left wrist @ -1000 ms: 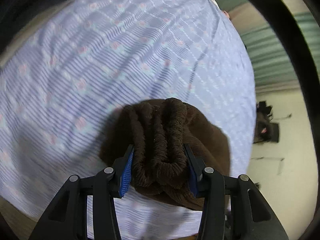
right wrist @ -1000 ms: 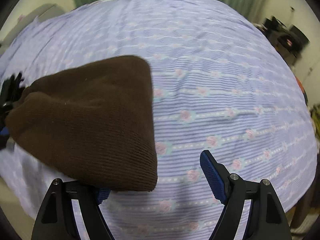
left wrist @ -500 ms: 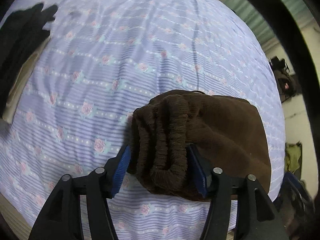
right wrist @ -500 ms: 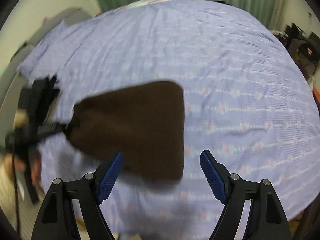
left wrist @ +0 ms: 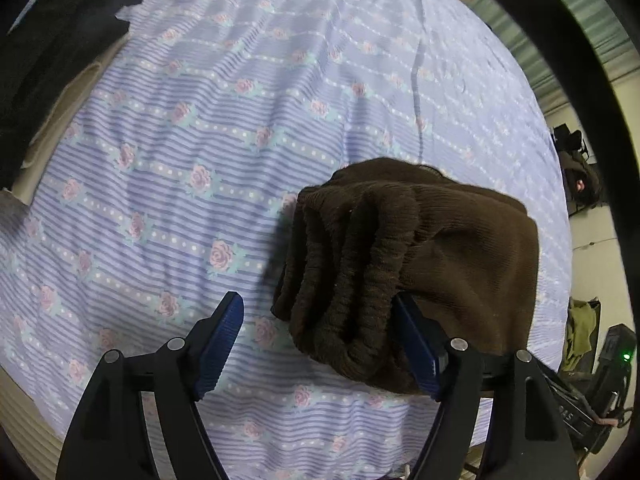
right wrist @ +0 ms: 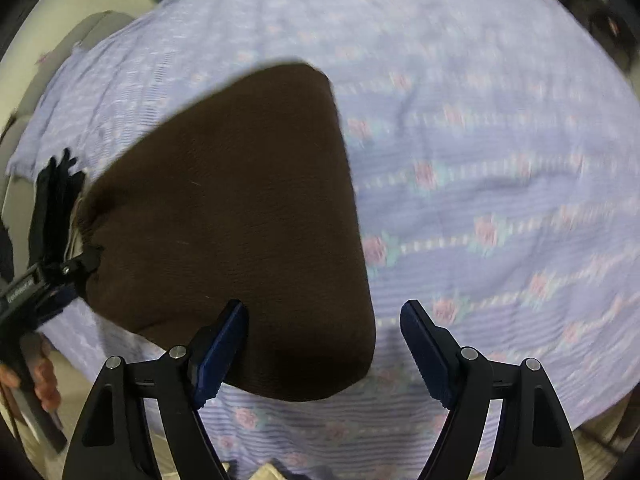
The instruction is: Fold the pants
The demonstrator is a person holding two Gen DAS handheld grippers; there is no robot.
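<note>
Rose-striped lavender bedsheet carries folded brown pants; left gripper and right gripper both gape, holding nothing. Print on left gripper's body unreadable.

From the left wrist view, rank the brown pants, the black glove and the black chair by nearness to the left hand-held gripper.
1. Brown pants: bunched by the left hand-held gripper, against its right finger.
2. Black chair: far right, beyond the bed's edge.
3. Black glove: top left corner.

Chair versus glove is a close call.
</note>
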